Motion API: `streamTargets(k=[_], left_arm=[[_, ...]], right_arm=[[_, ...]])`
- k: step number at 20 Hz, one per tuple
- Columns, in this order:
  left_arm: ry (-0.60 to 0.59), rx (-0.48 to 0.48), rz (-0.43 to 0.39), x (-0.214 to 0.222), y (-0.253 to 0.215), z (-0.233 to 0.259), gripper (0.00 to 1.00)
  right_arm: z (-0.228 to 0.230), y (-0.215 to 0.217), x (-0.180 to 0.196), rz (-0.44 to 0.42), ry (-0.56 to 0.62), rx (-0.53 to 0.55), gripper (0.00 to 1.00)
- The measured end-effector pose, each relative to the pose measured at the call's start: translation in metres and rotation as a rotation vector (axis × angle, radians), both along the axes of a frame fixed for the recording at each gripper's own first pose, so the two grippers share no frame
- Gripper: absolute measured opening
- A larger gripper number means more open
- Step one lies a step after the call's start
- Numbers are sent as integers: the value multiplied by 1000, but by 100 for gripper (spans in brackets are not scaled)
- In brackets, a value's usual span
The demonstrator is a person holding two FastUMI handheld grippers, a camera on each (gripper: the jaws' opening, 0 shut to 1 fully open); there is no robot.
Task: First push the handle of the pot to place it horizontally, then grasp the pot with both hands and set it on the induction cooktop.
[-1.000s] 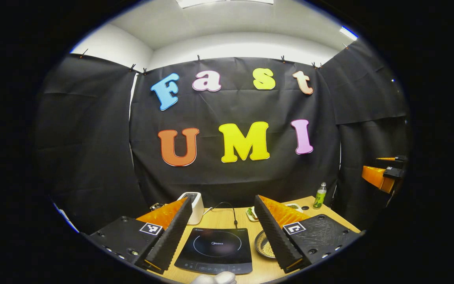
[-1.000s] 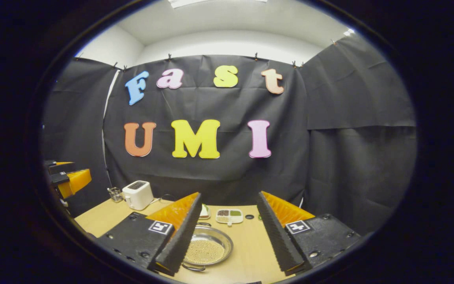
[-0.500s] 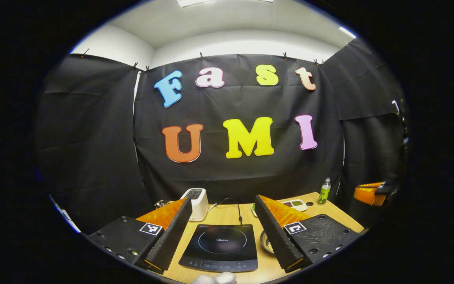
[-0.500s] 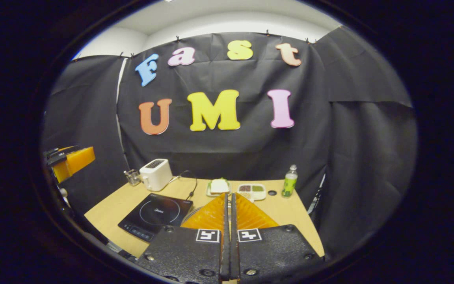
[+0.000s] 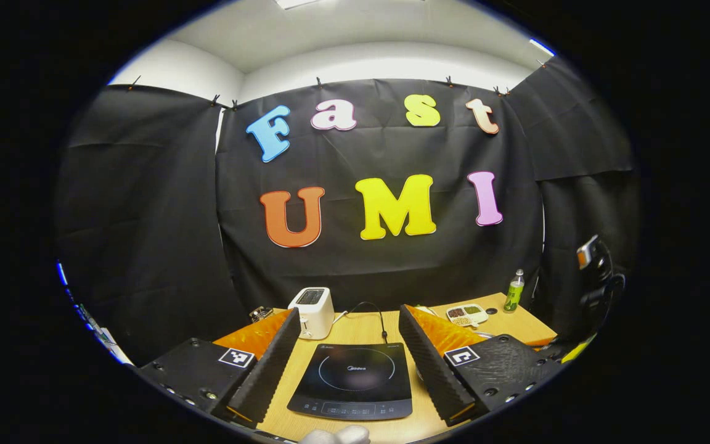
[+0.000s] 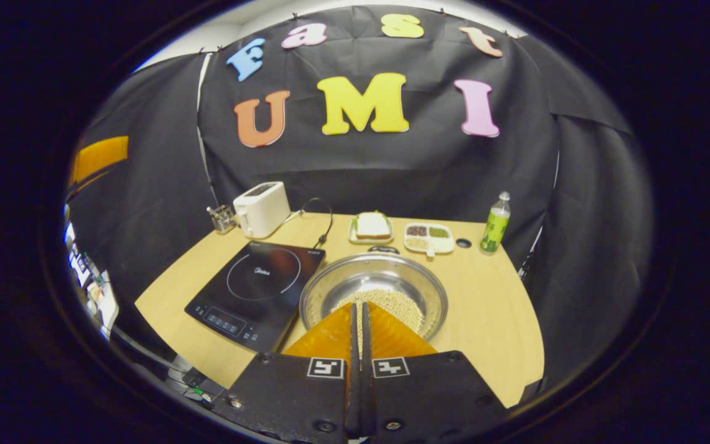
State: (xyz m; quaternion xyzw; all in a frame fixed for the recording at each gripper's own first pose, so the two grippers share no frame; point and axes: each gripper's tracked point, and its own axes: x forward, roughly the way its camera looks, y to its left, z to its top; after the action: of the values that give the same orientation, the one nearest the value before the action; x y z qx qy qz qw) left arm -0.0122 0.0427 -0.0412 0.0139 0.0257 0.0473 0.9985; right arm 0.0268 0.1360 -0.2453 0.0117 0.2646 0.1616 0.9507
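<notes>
Pot (image 6: 373,293) on worktop (image 6: 490,308): dead ahead at 12 o'clock of right tongs (image 6: 358,317), pressed together empty; left tongs (image 5: 349,354), spread apart, face induction cooktop (image 5: 355,379).

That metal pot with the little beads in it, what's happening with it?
A person holds a two-finger gripper in each hand. The right gripper, fingers closed together, hangs over the near rim of the pot, which sits on the table beside the induction cooktop, not on it. The left gripper is open above the cooktop, gripping nothing. It looks like the start of the job: the pot is yet to be lifted.
</notes>
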Motion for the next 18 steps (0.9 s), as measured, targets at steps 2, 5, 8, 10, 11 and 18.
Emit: streamTargets(k=[2, 5, 8, 10, 11, 18], left_arm=[[6, -7, 13, -1, 4, -3, 96], [15, -10, 31, -4, 11, -7, 96], [24, -5, 55, -7, 18, -11, 96], [35, -11, 66, -8, 21, -15, 96], [41, -15, 68, -9, 22, -18, 96], [78, -37, 99, -13, 36, -35, 96]], right_arm=[[-24, 9, -2, 27, 44, -10, 4], [-52, 27, -3, 66, 98, -18, 1], [-77, 48, -8, 112, 149, -27, 4], [-91, 58, -10, 134, 185, -34, 1], [-100, 60, -12, 138, 209, -37, 4], [-135, 69, -12, 130, 314, -46, 0]])
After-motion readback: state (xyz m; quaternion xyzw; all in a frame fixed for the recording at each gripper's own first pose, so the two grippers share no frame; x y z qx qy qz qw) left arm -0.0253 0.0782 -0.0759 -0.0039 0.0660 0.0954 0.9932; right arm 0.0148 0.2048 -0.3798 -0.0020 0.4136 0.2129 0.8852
